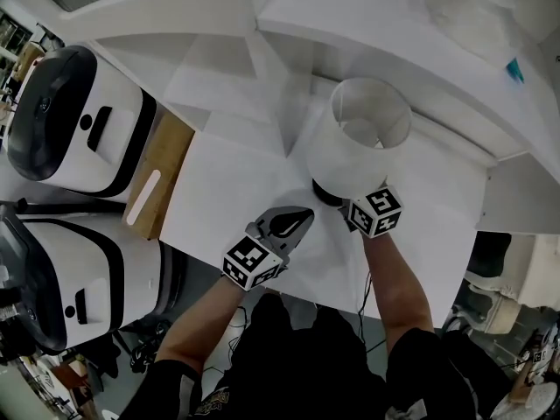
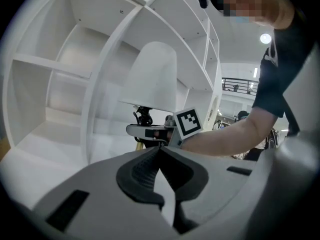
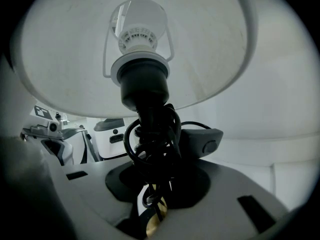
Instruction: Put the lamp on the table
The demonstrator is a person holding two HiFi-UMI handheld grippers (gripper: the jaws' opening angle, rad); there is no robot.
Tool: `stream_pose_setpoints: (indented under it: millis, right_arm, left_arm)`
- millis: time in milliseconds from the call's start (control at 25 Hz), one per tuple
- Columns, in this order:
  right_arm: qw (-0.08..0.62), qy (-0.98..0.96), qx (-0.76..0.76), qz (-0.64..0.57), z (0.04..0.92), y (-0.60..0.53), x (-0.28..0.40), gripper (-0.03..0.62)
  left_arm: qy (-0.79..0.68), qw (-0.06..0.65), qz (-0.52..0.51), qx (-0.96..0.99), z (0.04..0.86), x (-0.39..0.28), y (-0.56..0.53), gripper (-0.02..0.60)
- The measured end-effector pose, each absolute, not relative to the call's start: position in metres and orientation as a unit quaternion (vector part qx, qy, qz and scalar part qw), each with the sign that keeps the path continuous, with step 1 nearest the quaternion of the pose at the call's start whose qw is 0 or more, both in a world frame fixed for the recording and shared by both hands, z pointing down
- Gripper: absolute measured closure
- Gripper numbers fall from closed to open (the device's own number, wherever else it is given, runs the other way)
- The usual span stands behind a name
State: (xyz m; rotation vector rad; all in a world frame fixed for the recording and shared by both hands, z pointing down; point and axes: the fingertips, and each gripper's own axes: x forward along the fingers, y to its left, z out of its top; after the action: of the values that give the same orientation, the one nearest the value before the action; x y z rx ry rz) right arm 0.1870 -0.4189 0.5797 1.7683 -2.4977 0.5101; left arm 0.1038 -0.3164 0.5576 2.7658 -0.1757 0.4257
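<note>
– White-shaded lamp with a black stem and a black cord wound round it (image 1: pixel 363 143): where is it?

– Over the right half of the white counter (image 1: pixel 219 191), in front of the white shelf unit (image 1: pixel 289 24), upright. The right gripper (image 1: pixel 337 204) has it from the near side, just under the shade.

– A firm hold?

– Its own view shows the jaws of the right gripper (image 3: pixel 157 184) clamped on the stem and the coiled black cord (image 3: pixel 150 134), with the inline switch (image 3: pixel 200 141) hanging just right of them and the bulb (image 3: pixel 140 19) above.

– And the other one?

– The left gripper (image 1: pixel 293 221) hovers over the counter just left of the lamp, jaws together on nothing.

– Is the foot down?

– I cannot tell; the shade and gripper hide it. I judge this to be the placing step.

– What does the next move call for?

– Lower straight until the foot sits flat, then part the jaws slowly so the cord does not drag the lamp over.
</note>
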Motion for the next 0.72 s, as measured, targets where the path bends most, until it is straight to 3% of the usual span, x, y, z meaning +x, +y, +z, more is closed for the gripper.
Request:
stream_pose_setpoints:
  millis: [720]
  right_arm:
    - [0.010,-0.812,0.565,0.145,0.583,-0.429,0.188,0.490]
  left_arm:
    - [-0.071,0.172,0.149,0.971,0.561,0.102,-0.320,0.575]
